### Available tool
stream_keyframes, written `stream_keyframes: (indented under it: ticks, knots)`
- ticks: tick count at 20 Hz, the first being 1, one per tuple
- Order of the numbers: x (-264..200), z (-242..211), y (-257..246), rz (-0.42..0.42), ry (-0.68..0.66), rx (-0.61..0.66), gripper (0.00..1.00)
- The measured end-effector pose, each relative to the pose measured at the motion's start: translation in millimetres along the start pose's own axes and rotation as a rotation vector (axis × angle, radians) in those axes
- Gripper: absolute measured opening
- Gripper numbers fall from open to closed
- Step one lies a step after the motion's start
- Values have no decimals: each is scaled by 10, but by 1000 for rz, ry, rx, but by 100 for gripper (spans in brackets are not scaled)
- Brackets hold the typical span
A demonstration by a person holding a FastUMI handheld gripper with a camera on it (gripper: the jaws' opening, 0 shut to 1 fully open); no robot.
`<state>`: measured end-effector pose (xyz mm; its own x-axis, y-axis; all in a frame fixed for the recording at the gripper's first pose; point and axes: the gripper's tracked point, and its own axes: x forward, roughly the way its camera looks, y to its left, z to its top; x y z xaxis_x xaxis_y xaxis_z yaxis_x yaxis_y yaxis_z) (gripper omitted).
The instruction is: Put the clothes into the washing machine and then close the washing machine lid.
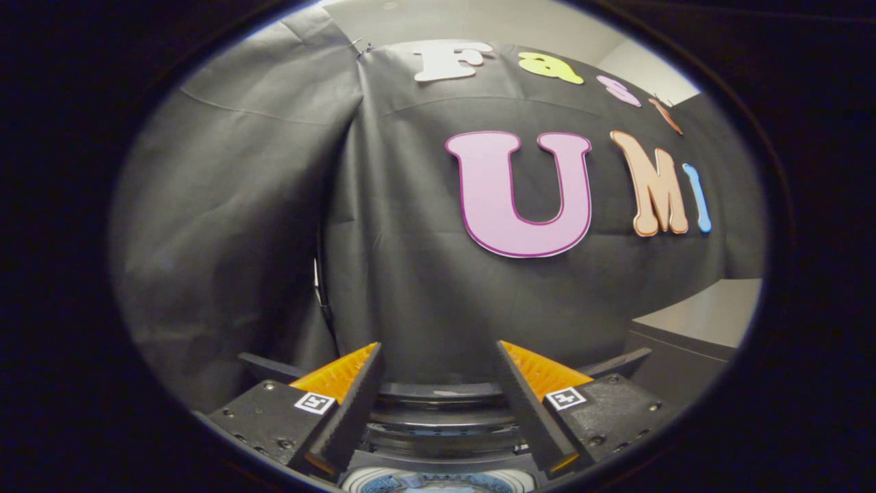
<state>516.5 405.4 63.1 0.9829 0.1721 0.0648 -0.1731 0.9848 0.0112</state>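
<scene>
The gripper [438, 356] is pointing at the booth's black cloth wall [410, 274], with its two fingers [352, 404] standing wide apart and gripping nothing; the gap between them is showing only the cloth and the machine below. Between the fingers and just beneath their tips, the round top-loading washing machine [438, 438] with dark, ringed rims is sitting low, its opening facing up toward the gripper. Closest to the base of the fingers, a pale circular rim of the drum [438, 479] is peeking out, with something bluish inside it that is too small to make out; whether this is clothing cannot be told. Behind the drum opening, a dark curved band, apparently the raised lid [438, 394], is spanning the space between the two fingers. Beyond the right finger, a flat grey tabletop [712, 315] is lying against the cloth wall. Beyond the left finger, a fold in the cloth is running upward with a thin dark cable [320, 274] hanging along it.
</scene>
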Motion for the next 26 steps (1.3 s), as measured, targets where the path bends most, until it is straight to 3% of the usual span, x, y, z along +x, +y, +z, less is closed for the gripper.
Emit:
stream_keyframes:
  ticks: [21, 24, 26]
  knots:
    - [-1, -44, -42, -6, 62, 14, 98]
    - [10, -147, -91, -57, 129, 29, 97]
    - [-132, -481, -25, -71, 341, 100, 97]
